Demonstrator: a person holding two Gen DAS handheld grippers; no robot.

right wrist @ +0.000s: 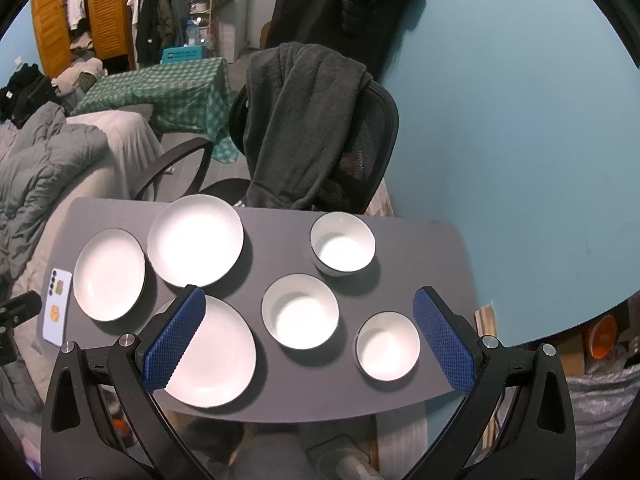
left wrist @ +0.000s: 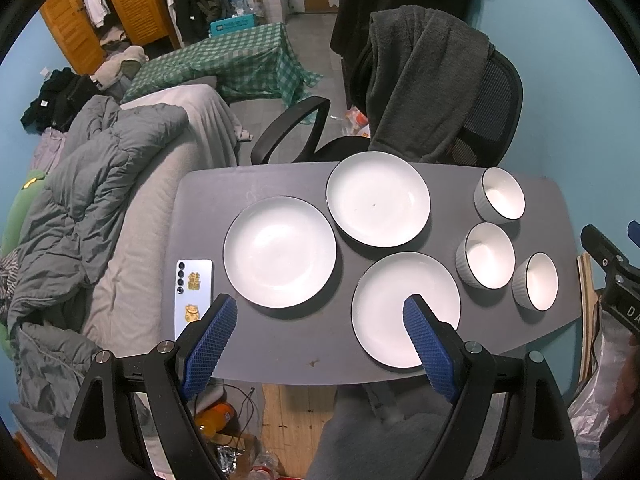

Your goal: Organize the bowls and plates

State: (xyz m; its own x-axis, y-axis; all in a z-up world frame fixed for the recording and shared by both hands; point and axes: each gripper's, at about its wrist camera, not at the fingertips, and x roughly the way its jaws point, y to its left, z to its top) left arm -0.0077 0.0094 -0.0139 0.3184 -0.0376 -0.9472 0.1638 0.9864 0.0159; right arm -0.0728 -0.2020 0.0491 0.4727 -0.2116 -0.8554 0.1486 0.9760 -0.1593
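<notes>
We see a grey table (left wrist: 304, 344) carrying all the crockery, with nothing stacked yet. Going left to right in the left wrist view, a phone (left wrist: 193, 298) lies at the table's left edge, just beside the left plate (left wrist: 280, 257). Next come the far plate (left wrist: 378, 199) in the upper middle and the near plate (left wrist: 394, 312) at the lower middle; the three sit close together, and we cannot tell whether their rims touch. At the right of the frame stand the far bowl (left wrist: 500, 195), the middle bowl (left wrist: 486, 255) and the near bowl (left wrist: 536, 281), near one another but apart.

Our left gripper (left wrist: 320, 314) hovers above the table's near edge, its jaws spread wide and holding nothing. Our right gripper (right wrist: 310, 328) likewise hangs over the bowls with jaws wide and empty.

We judge these pieces to be glazed ceramic: stiff, fairly heavy, slick and breakable, so they need gentle setting down. A plate lies flat, so the rim is the only place to pinch it, best where it faces the table's edge. A bowl offers its upright wall, one pad inside and one outside.

In the way, we judge, are the neighbouring rims and the phone. A chair (left wrist: 492, 112) draped with a dark garment (left wrist: 424, 80) stands behind the table.
</notes>
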